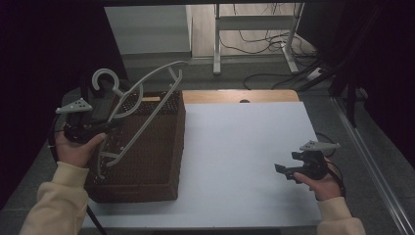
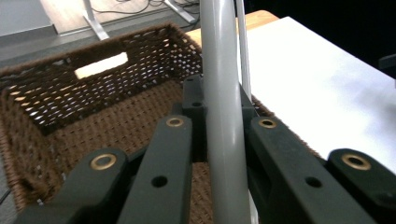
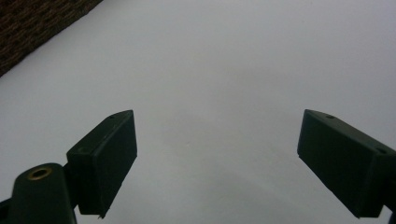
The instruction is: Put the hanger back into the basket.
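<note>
Grey plastic clothes hanger (image 1: 142,93) stands tilted over the brown woven wicker basket (image 1: 161,161), long axis running from hook up-left to far end w/ lower corner down inside. Left gripper (image 1: 105,126) clenched on its bar; right gripper (image 1: 284,171) spread wide, nothing in it, well apart on white table (image 1: 240,142). Left nearer. Count: 1 hanger, 1 basket, 2 grippers.

The left claw (image 1: 113,124) grips a grey hanger (image 1: 139,105) over the brown wicker basket (image 1: 151,161) — the right claw (image 1: 281,171) hovers apart.
</note>
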`<control>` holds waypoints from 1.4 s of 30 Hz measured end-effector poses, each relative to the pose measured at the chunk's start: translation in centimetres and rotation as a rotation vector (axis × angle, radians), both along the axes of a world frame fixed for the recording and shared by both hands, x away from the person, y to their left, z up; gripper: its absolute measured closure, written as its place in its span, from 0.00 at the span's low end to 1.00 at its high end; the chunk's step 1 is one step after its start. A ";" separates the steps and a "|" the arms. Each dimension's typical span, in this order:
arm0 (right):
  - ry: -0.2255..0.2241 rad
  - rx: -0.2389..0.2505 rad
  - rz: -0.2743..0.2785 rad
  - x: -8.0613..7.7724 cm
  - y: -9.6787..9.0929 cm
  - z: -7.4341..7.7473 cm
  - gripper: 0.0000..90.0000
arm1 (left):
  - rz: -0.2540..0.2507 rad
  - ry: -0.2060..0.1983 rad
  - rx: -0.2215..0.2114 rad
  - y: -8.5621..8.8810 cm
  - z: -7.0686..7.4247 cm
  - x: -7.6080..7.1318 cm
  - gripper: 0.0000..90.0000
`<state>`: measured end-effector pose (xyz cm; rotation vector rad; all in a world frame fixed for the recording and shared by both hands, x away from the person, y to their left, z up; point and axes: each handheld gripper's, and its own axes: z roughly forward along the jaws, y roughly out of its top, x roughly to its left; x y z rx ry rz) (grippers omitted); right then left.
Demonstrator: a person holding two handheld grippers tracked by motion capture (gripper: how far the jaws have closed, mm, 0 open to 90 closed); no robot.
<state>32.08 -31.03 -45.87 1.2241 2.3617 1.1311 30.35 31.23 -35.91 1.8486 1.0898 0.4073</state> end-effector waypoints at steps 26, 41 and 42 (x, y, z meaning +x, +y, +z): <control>0.008 -0.008 -0.007 0.1 0.0 -0.3 0.13 | 0.036 0.088 0.119 2.3 -4.1 1.2 0.91; 0.013 -0.010 -0.003 0.2 -0.1 -0.4 0.13 | 0.034 0.156 0.223 2.0 -6.7 1.7 0.48; 0.015 -0.010 -0.002 0.2 -0.1 -0.4 0.13 | 0.058 0.146 0.214 2.0 -6.6 1.6 0.43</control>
